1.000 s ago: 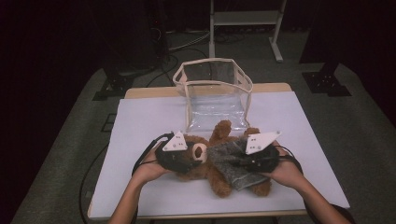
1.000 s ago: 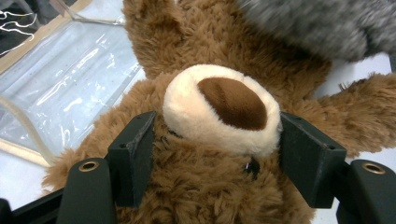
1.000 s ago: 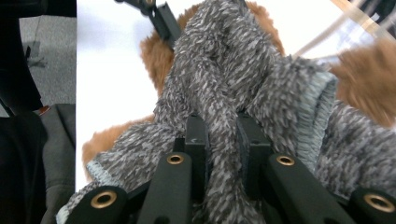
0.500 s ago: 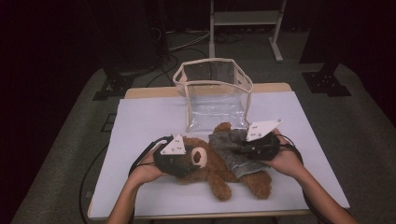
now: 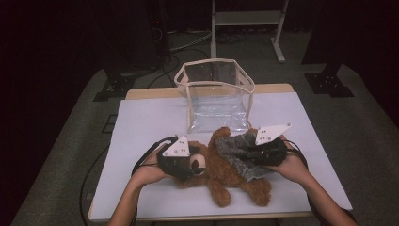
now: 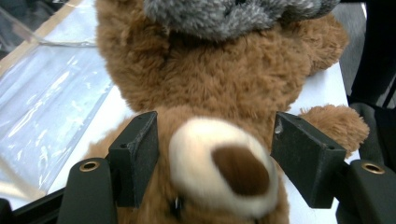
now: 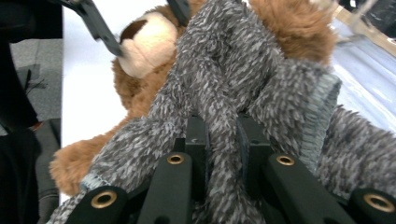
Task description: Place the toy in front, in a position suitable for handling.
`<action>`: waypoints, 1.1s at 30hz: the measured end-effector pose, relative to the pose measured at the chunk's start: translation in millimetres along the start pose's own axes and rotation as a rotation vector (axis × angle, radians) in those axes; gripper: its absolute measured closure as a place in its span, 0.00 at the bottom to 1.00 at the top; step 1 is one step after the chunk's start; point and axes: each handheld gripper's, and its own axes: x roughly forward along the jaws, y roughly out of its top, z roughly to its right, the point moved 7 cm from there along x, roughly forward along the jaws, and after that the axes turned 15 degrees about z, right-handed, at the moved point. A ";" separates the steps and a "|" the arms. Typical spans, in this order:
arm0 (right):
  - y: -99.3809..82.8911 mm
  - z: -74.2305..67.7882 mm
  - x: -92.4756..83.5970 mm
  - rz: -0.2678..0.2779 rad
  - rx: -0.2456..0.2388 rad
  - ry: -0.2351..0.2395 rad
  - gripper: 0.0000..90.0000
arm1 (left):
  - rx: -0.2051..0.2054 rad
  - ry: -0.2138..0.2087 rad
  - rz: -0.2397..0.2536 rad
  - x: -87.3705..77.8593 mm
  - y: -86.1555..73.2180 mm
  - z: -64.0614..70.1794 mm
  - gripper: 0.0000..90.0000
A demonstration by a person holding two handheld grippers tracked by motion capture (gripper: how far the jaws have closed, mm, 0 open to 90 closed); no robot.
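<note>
Gripping the teddy bear point(image 5: 221, 176) by its head, the left gripper point(image 6: 212, 154) has a jaw on either side of the muzzle, pressing into the plush, while the right gripper point(image 7: 219, 140) is pinched tight on a fold of the grey knit garment point(image 5: 240, 153) draped over the bear's body. The bear lies on its back on the white table point(image 5: 141, 122), near the person's edge, just in front of the clear plastic bag point(image 5: 214, 92) standing open behind it.

Both things look soft and light; the fur gives under the pads, so the head is a fair anchor (round and firm enough not to slip). The knit is limp and stretchy, best taken by a bunched fold or its hemmed edge.

From above, the grippers' bodies hide both grips. The left gripper view shows the jaws flanking the muzzle; the right gripper view shows the pinched fold and the ribbed hem.
</note>
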 end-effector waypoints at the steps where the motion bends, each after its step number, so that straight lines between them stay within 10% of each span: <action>1: 0.1 -2.3 0.6 0.000 -0.009 0.003 0.85 | 0.006 -0.005 -0.017 1.7 -1.9 0.9 0.37; 21: -19.4 30.6 -47.8 0.002 0.051 -0.131 0.85 | -0.014 -0.005 -0.012 2.7 -7.5 1.4 0.42; 27: 5.5 25.1 -34.3 0.028 0.012 -0.101 0.85 | -0.017 -0.023 -0.017 1.8 -7.5 5.0 0.42; 33: -12.6 32.9 -23.8 -0.005 0.042 -0.095 0.85 | -0.019 -0.034 -0.012 0.1 -8.4 6.6 0.43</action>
